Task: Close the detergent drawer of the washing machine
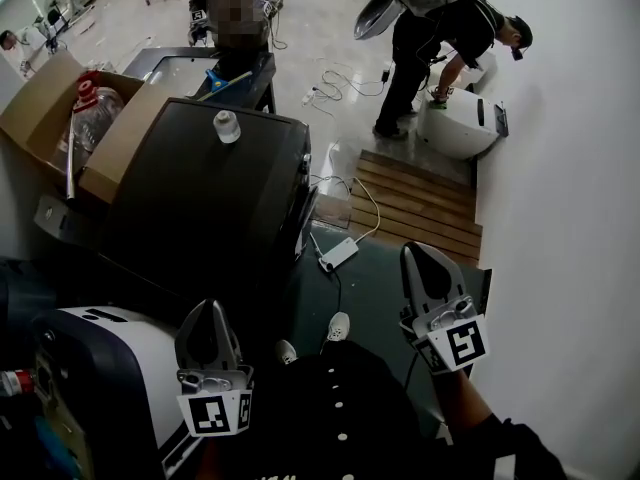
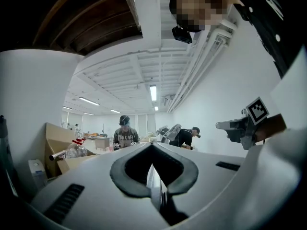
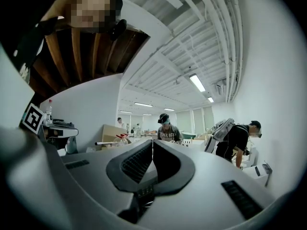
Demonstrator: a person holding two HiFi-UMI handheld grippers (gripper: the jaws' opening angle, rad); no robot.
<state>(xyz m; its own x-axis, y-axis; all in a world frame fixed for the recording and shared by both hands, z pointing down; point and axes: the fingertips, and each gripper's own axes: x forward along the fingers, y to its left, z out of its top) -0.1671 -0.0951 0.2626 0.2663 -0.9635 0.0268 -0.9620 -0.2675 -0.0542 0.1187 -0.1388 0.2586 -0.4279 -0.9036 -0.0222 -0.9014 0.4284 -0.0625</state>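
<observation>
Jaws on my left gripper (image 1: 207, 313) and right gripper (image 1: 422, 258) sit closed, empty. Ahead-left of both, an open brown cardboard box (image 1: 35, 108) holds a clear plastic bottle with red cap (image 1: 95, 103).

The head view looks steeply down from above, with the left tongs (image 1: 208, 308) at lower left and the right tongs (image 1: 421, 253) at lower right. Each gripper view sits close behind its own tongs, facing level across the room. Both share the standing person (image 2: 125, 134) mid-frame and the bending person (image 3: 237, 137) at right.
</observation>
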